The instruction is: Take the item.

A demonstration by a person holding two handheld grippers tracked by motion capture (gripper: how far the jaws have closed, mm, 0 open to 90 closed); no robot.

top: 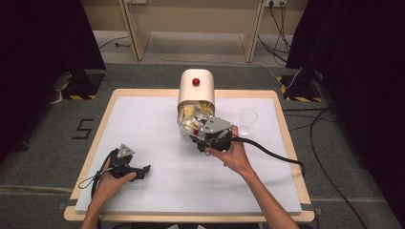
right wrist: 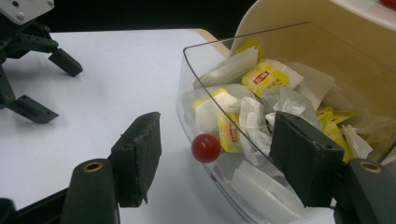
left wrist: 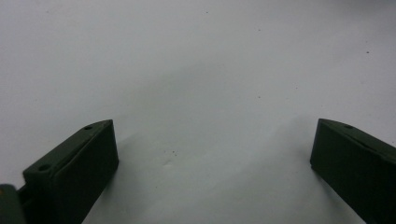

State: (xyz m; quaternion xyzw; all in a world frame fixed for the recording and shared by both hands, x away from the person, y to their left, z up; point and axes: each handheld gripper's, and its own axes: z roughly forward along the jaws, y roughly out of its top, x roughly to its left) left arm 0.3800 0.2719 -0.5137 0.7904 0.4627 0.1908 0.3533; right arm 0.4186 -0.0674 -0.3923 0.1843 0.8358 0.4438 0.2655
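Observation:
A cream dispenser box (top: pixel 196 93) stands at the back middle of the white table (top: pixel 143 119). Its clear drawer (right wrist: pixel 196 70) is out and holds several yellow and white tea bags (right wrist: pixel 266 77). A small red knob (right wrist: pixel 206 148) sits on the drawer's front. My right gripper (right wrist: pixel 217 123) is open at the drawer, one jaw on each side of the knob, neither touching it. The right jaw stands in front of the tea bags. My left gripper (top: pixel 144 171) lies on the table at the front left, open, with bare table between its jaws (left wrist: pixel 212 123).
An empty clear plastic cup (top: pixel 248 119) stands just right of the dispenser, close behind my right hand. A second red knob (top: pixel 196 81) sits on the dispenser's top. The right gripper's cable (top: pixel 272 152) trails over the table's right side.

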